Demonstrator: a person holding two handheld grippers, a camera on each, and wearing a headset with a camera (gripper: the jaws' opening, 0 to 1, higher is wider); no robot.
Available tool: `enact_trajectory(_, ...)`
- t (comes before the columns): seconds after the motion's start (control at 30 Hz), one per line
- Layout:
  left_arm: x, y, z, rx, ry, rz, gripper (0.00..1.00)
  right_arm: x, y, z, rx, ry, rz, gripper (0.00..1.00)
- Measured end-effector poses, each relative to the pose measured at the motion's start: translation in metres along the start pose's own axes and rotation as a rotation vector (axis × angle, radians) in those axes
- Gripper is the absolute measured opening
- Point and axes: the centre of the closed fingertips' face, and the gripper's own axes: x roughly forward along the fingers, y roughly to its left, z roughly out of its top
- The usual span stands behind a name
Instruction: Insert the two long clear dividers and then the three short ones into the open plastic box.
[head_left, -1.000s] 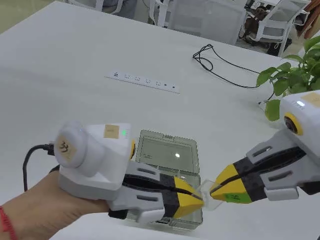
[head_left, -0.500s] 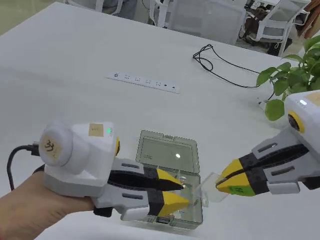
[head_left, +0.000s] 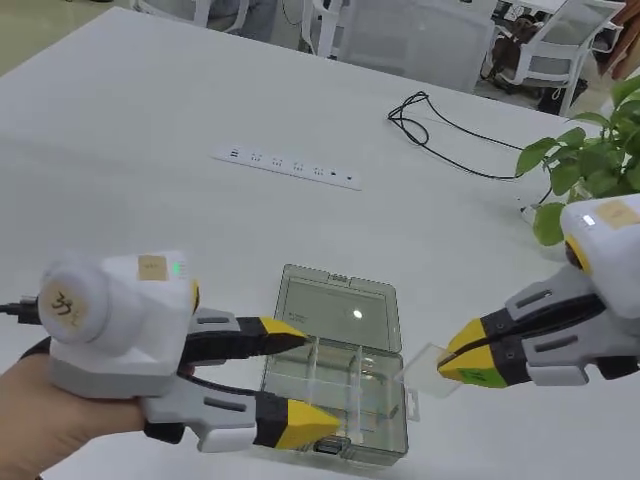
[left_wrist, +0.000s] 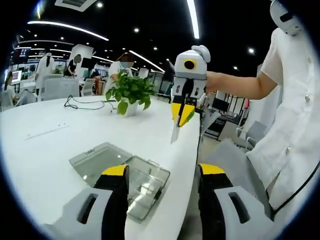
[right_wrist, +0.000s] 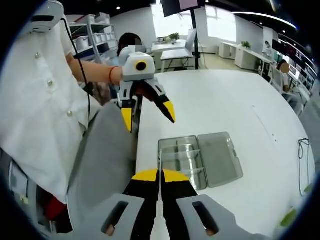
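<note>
The small clear plastic divider (head_left: 424, 372) has just been let go by the left gripper (head_left: 298, 378), whose jaws are now spread wide and drawn back. It is held pinched at the tip of the clamped right gripper (head_left: 452, 362), just beside the open clear plastic box (head_left: 335, 305). The hand-over is judged done, and insertion is still awaited.

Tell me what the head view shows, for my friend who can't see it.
The right gripper pinches a small clear divider beside an open clear plastic box on a white table. The left gripper hovers open near the box.
</note>
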Motion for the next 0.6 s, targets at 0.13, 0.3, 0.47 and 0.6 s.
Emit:
enact_trajectory(0.13,-0.004,0.008,-0.006,-0.003,0.014,0.028,0.64,0.005,-0.003,-0.002,-0.006,0.02,-0.01,0.03)
enact_trajectory(0.3,-0.008,0.014,-0.018,-0.009,0.037,0.048,0.73,0.012,-0.009,-0.006,-0.015,0.048,-0.024,0.03)
enact_trajectory(0.47,-0.01,0.018,-0.024,-0.002,0.04,0.057,0.82,0.02,-0.012,-0.01,-0.021,0.072,-0.019,0.03)
enact_trajectory(0.6,-0.011,0.021,-0.031,-0.008,0.05,0.058,0.86,0.029,-0.02,-0.018,-0.039,0.11,-0.03,0.03)
